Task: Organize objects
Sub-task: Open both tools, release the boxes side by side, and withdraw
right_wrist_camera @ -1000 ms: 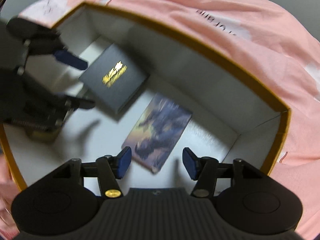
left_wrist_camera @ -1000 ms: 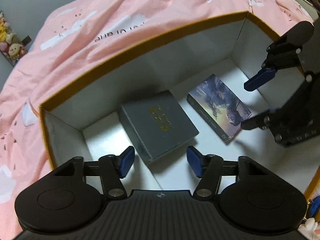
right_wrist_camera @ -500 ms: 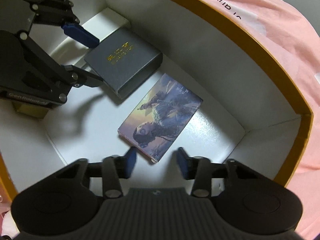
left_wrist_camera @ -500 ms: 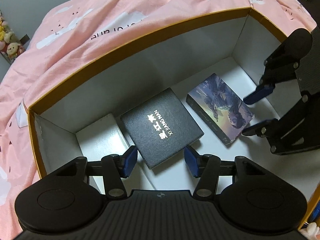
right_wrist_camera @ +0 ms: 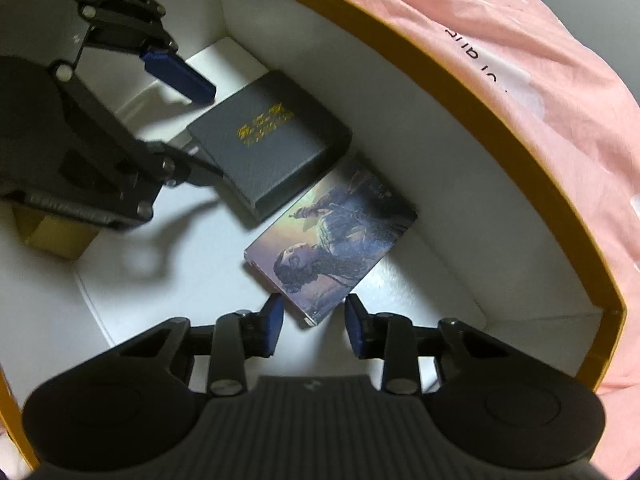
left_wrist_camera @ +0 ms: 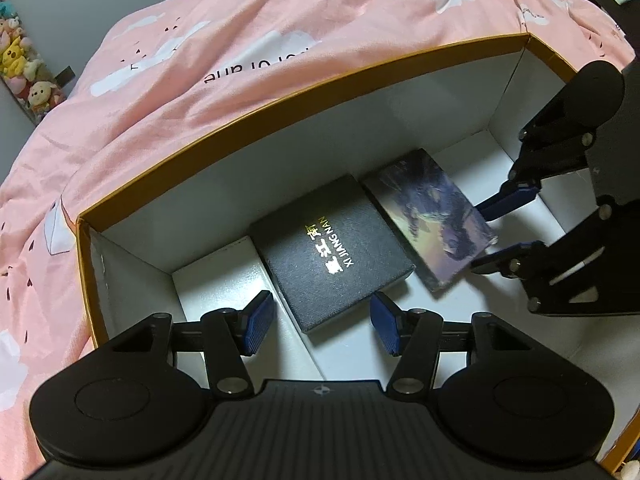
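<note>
Inside the white-lined storage box [left_wrist_camera: 304, 96] on the bed, the illustrated card box [right_wrist_camera: 332, 248] lies flat just beside the black lettered box [left_wrist_camera: 336, 252]. You can expect it to be light and stiff, with a glossy face that could slip, so take it across its narrow end by the two long edges.

Your right gripper [right_wrist_camera: 314, 320] is closing with that near end between its pads; they look not quite pressed on yet. Your left gripper [left_wrist_camera: 320, 322] stands fairly wide, holding nothing, astride the black box's near corner.
</note>
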Demonstrator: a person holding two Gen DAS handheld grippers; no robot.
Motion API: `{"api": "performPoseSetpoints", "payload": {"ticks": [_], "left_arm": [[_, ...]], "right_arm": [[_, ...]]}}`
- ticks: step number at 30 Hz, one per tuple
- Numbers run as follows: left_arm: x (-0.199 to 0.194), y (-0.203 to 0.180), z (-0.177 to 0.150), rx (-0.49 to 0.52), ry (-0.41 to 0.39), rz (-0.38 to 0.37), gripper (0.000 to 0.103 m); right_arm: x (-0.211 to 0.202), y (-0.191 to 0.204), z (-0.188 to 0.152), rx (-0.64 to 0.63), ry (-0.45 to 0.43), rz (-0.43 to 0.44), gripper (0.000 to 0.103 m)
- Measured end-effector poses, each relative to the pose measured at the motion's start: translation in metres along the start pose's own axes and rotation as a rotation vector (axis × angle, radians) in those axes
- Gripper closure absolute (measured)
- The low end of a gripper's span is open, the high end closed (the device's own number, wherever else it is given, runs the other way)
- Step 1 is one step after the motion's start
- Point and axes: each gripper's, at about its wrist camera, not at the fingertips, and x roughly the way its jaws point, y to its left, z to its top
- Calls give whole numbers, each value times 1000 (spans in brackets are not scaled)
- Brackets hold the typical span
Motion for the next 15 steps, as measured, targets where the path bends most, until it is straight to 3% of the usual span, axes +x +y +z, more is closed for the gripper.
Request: {"api": "performPoseSetpoints", "payload": {"ticks": [10, 15], "left_arm": [[-2, 3, 2, -7, -1, -11, 37], [-16, 2, -1, -21, -18, -17, 37]], "right_arm": [[3, 7, 8, 11, -25, 8, 70], [-11, 9, 6, 49, -41, -22, 64]]}}
